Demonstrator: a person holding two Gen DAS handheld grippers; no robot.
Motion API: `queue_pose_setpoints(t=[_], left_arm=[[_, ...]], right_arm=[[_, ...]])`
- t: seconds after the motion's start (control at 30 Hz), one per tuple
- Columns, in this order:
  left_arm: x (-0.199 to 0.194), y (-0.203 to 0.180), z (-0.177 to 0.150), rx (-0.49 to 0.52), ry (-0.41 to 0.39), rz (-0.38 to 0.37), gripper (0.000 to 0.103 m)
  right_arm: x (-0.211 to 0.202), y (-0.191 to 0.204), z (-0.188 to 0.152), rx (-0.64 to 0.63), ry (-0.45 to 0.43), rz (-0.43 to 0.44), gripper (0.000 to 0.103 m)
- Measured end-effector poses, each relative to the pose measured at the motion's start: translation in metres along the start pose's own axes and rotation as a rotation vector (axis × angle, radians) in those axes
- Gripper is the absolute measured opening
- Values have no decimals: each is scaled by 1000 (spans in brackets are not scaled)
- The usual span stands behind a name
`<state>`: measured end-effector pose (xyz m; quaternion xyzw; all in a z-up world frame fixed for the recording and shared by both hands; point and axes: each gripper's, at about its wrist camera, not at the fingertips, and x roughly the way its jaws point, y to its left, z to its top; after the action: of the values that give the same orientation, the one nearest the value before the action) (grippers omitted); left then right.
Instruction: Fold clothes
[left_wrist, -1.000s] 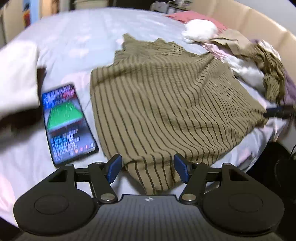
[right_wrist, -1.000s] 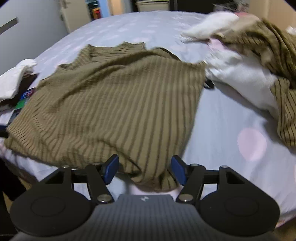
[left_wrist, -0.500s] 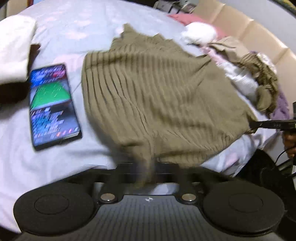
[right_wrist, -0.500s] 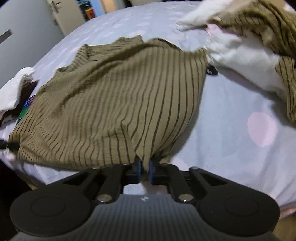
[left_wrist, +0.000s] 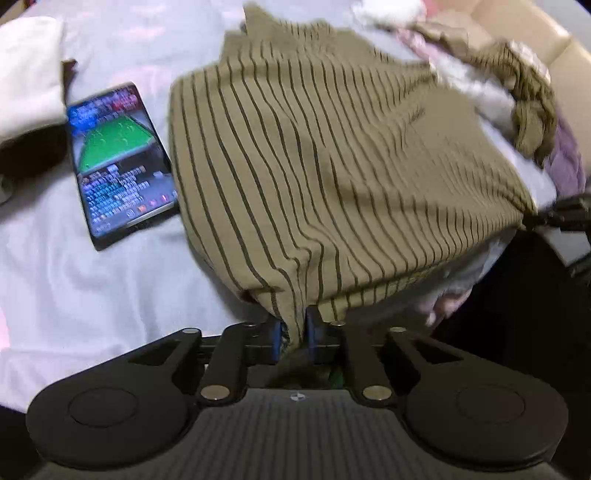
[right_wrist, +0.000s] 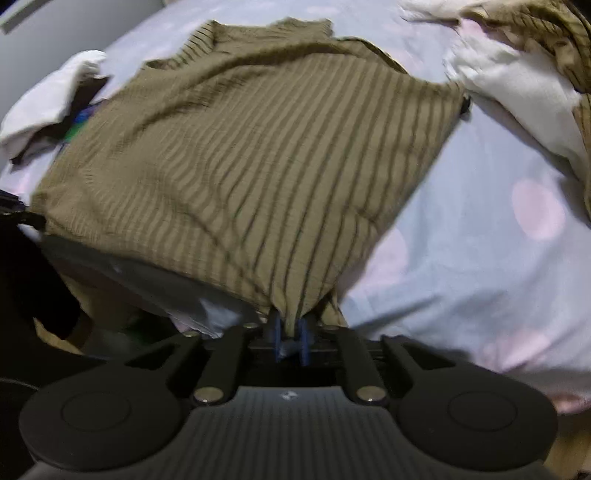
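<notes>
An olive shirt with thin dark stripes (left_wrist: 314, 155) (right_wrist: 251, 166) lies spread on the bed, collar at the far end. My left gripper (left_wrist: 293, 332) is shut on the shirt's near hem at its left corner, cloth bunched between the blue pads. My right gripper (right_wrist: 291, 338) is shut on the hem at the right corner. Both corners are lifted off the sheet, and the hem is stretched between the two grippers. In the left wrist view the other gripper (left_wrist: 565, 214) shows at the right edge, pinching the far corner.
A lit phone (left_wrist: 122, 158) lies on the pale sheet (left_wrist: 92, 288) just left of the shirt. A white folded garment (left_wrist: 26, 70) sits at far left. A heap of clothes (right_wrist: 524, 62) lies at the back right. The bed's edge is right below the grippers.
Both grippers were open at the hem a second ago; they have shut on its corners and lifted them, pulling the near edge of the shirt up and taut.
</notes>
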<state>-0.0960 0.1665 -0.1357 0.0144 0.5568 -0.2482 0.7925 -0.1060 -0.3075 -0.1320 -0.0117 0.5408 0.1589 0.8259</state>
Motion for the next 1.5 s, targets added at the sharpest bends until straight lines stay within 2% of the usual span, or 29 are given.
queue_pose_setpoints(t=[0.03, 0.07, 0.1, 0.13, 0.23, 0.33, 0.43, 0.5, 0.63, 0.73, 0.9, 1.07, 1.23, 1.5], left_arm=[[-6, 0, 1, 16, -8, 4, 26], [-14, 2, 3, 26, -17, 10, 31], [-21, 4, 4, 34, -27, 16, 42], [-30, 7, 5, 36, -40, 24, 46], [-49, 16, 17, 26, -81, 41, 46], [-56, 22, 45, 13, -148, 23, 49], [-52, 22, 85, 22, -221, -15, 53], [-43, 21, 116, 35, -252, -31, 55], [-20, 28, 182, 5, -282, -55, 59], [2, 39, 225, -20, -285, -105, 59], [41, 59, 277, -63, -250, -102, 59], [82, 79, 307, -124, -188, -106, 59], [116, 87, 327, -116, -130, -122, 59], [142, 96, 345, -153, -105, -190, 59]], right_arm=[[-5, -1, 2, -11, -8, 3, 39], [-10, -3, 5, -18, -20, 5, 42], [-17, -7, 9, -22, -37, 6, 44], [-23, -11, 14, -24, -53, 4, 44], [-37, -23, 36, -23, -110, -22, 45], [-41, -26, 72, -14, -168, -29, 48], [-35, -26, 109, -20, -212, -3, 56], [-21, -30, 137, -14, -209, 22, 59], [7, -38, 192, -4, -204, 72, 60], [28, -44, 233, 4, -201, 109, 60], [64, -54, 298, 19, -191, 168, 60], [105, -61, 333, 56, -138, 190, 60], [146, -68, 368, 92, -86, 213, 60], [178, -84, 382, 178, -64, 296, 53]])
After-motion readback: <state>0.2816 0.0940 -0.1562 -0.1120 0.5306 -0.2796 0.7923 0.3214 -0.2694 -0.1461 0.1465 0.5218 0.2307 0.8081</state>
